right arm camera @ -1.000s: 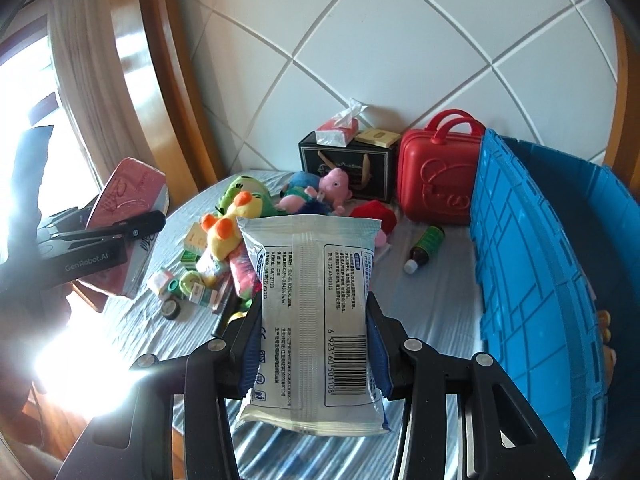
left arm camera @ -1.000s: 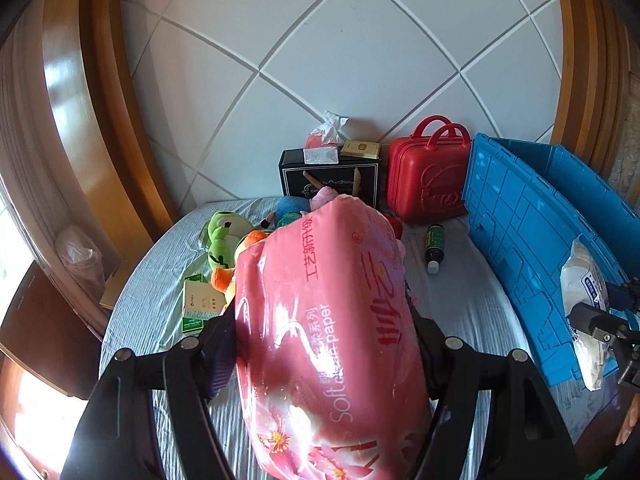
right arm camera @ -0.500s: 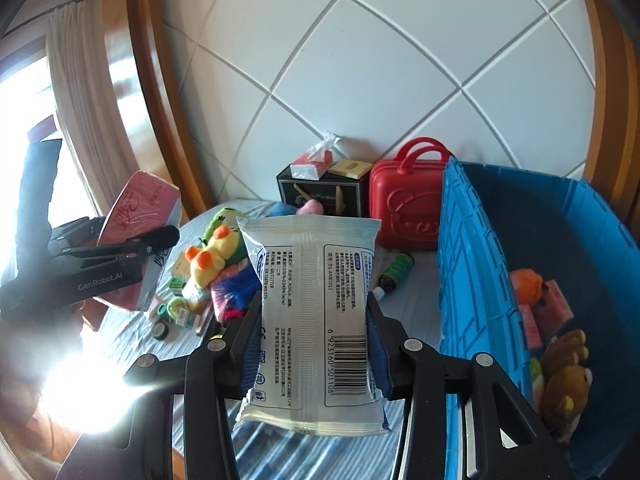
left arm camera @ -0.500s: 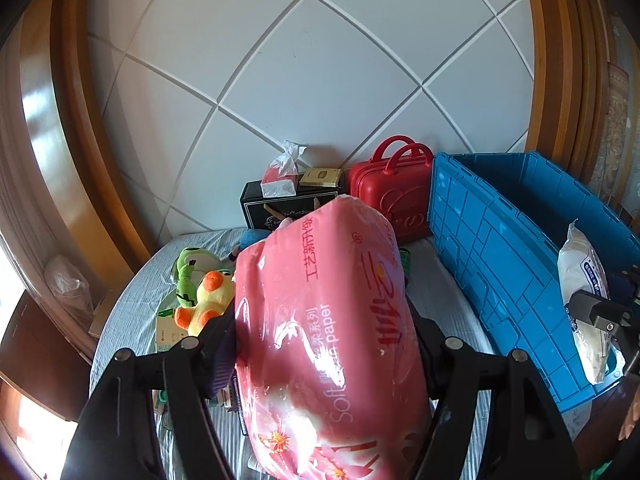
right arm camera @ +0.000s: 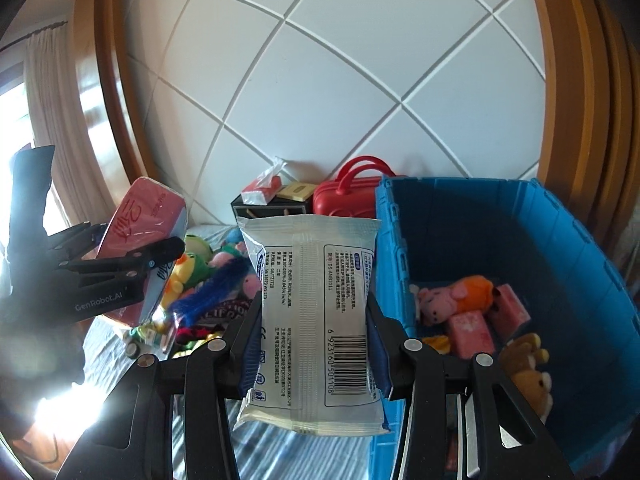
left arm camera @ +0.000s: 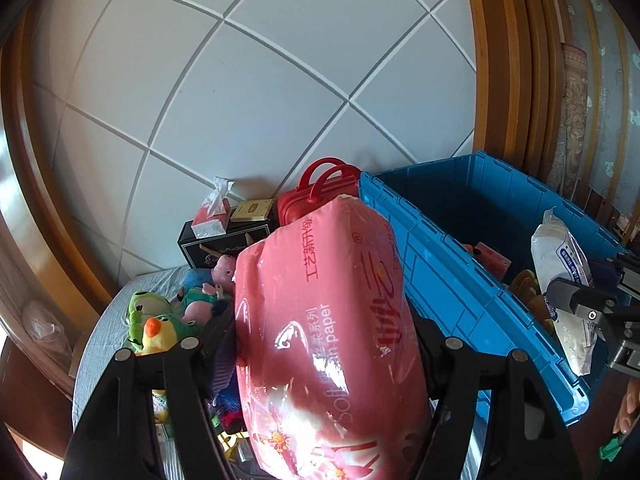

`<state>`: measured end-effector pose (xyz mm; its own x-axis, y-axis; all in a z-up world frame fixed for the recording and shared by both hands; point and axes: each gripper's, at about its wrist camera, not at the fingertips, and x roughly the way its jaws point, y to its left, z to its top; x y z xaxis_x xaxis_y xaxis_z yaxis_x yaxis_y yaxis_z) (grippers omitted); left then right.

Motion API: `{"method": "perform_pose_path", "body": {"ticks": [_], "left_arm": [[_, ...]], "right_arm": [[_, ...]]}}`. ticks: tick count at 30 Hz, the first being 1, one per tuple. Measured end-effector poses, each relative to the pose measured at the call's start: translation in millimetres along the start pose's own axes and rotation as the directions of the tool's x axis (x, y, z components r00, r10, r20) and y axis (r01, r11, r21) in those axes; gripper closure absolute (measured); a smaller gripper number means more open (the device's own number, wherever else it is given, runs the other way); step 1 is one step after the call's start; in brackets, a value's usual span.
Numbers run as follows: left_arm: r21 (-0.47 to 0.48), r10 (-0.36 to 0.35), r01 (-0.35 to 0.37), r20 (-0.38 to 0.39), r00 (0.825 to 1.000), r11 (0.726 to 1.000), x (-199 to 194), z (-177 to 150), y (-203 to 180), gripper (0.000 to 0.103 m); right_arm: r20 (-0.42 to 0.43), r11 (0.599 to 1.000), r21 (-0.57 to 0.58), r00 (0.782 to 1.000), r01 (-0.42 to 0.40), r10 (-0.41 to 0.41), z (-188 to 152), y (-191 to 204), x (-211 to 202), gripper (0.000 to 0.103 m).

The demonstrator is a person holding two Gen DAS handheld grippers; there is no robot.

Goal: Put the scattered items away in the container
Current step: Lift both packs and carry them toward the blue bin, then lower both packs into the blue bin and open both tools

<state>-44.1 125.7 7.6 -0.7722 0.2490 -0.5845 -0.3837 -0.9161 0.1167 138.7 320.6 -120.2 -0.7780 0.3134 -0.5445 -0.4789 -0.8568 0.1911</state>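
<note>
pink pack (left arm camera: 328,344) bottom cropped, toys behind hidden

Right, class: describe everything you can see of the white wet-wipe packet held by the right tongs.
The white wet-wipe packet is a soft, glossy plastic pouch with crimped ends, a central back seam, blue-bordered printed text and a barcode. It stands upright, back face to the camera, pinched at both sides between the blue pads of the right tongs. It hangs in the air beside the near wall of the blue crate.
</note>
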Motion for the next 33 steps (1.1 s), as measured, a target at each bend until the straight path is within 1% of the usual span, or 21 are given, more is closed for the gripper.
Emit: {"method": "perform_pose_path", "body": {"ticks": [8,17,27,33], "left_arm": [[0.065,-0.077,0.076,0.017,0.997,0.995,9,25,-59,0.034],[0.135,-0.156,0.152,0.018,0.988,0.979,27,54,-124,0.034],[0.199,-0.236,0.230,0.008,0.972,0.953,53,80,-193,0.034],[0.220,-0.265,0.261,-0.011,0.964,0.940,68,86,-219,0.034]], "right_arm": [[0.019,0.997,0.052,0.998,0.052,-0.053,-1,-44,-15,0.059],[0.037,0.986,0.120,0.992,0.118,-0.123,-2,-100,-34,0.059],[0.032,0.959,0.210,0.979,0.193,-0.204,-16,-165,-45,0.059],[0.023,0.938,0.250,0.967,0.241,-0.254,-25,-199,-50,0.059]]}}
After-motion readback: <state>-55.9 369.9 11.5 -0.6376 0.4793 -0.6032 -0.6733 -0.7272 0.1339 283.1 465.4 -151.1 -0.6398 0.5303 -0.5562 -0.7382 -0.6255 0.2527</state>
